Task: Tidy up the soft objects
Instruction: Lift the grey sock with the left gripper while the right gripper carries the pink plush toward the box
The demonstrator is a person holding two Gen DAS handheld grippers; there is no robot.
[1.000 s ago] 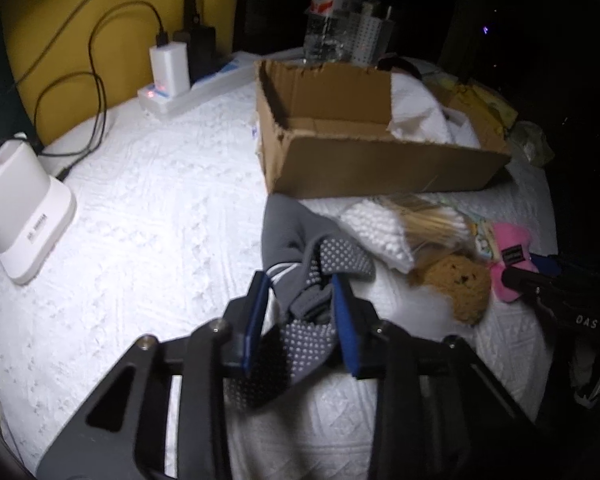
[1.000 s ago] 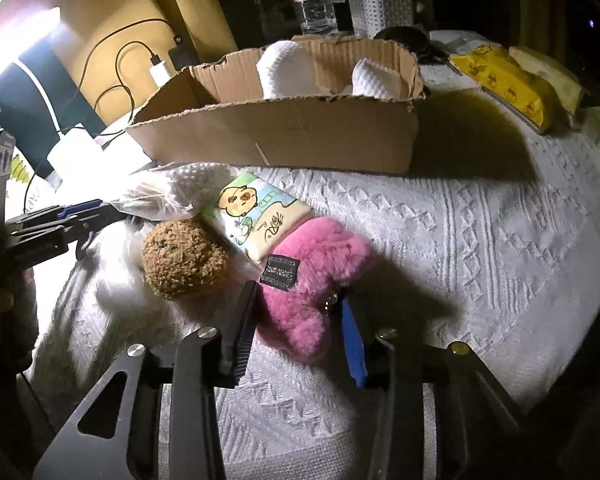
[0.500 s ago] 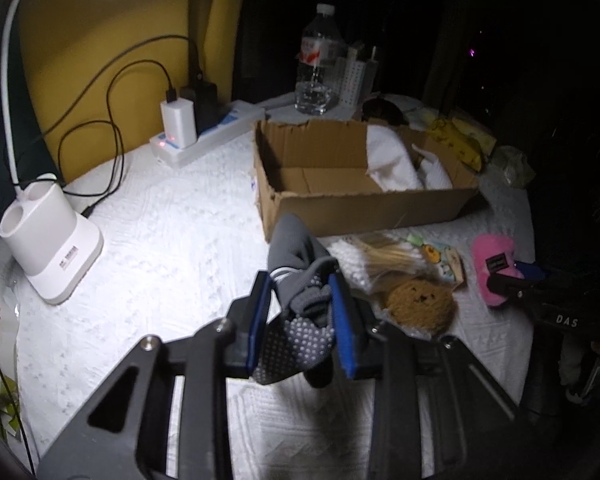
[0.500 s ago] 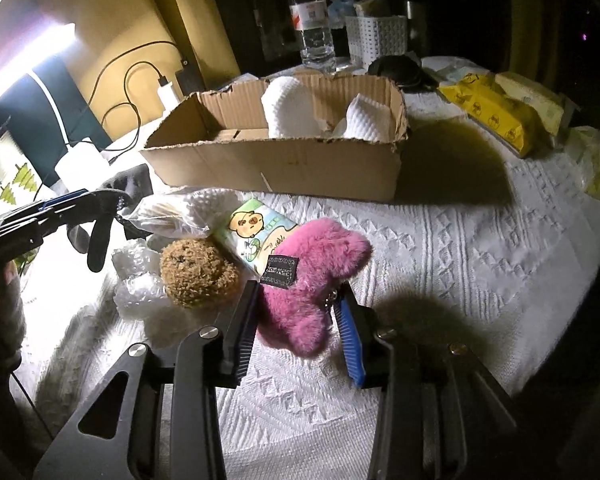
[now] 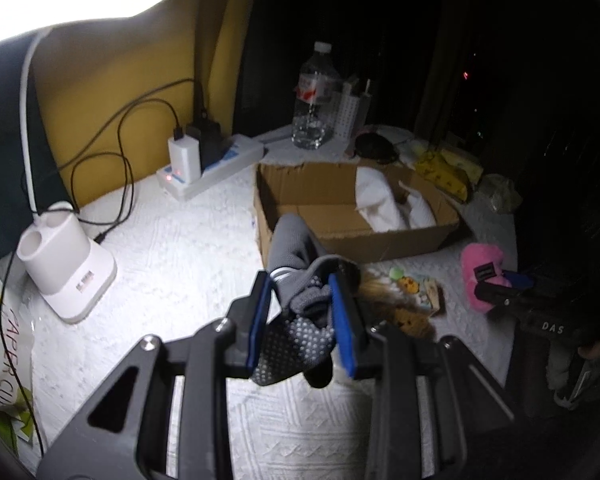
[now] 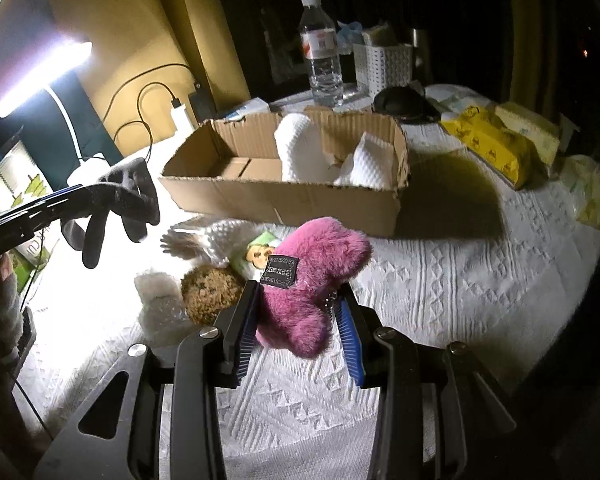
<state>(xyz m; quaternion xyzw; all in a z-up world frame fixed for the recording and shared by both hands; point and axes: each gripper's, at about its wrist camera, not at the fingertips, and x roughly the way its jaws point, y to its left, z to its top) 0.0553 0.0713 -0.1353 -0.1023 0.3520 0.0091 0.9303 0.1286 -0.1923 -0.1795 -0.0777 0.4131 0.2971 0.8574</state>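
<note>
Grey sock [image 5: 300,304]: bunched between the blue pads of the left gripper [image 5: 302,320], clear of the tablecloth; its dotted sole hangs below the jaws and its cuff stands up in front of the box's near left corner.
Left gripper: jaws narrow, clamped on the grey sock.
Pink plush toy [image 6: 308,284]: pinched at its lower end by the right gripper [image 6: 298,334]; the black label faces up and the upper end leans toward the box.
Right gripper: jaws partly closed, pressing on the pink plush toy from both sides.
Cardboard box [image 6: 300,200]: open-topped with ragged rims, just beyond both held items; two white padded pieces [image 6: 300,148] fill its right half, while the left half shows bare cardboard floor.
Near clutter: a brown fuzzy ball [image 6: 210,292], a printed packet [image 6: 256,256] and a bag of cotton swabs [image 6: 216,236] lie close together between the grippers and the box front.
Open room: bare white tablecloth [image 6: 480,280] stretches right of the pink toy, up to the yellow packs [image 6: 496,148].
Left edge: a white lamp base [image 5: 66,268], a power strip [image 5: 216,164] and cables line the yellow wall.
Far edge: a water bottle [image 6: 322,52] and a white basket [image 6: 384,64] stand behind the box.
</note>
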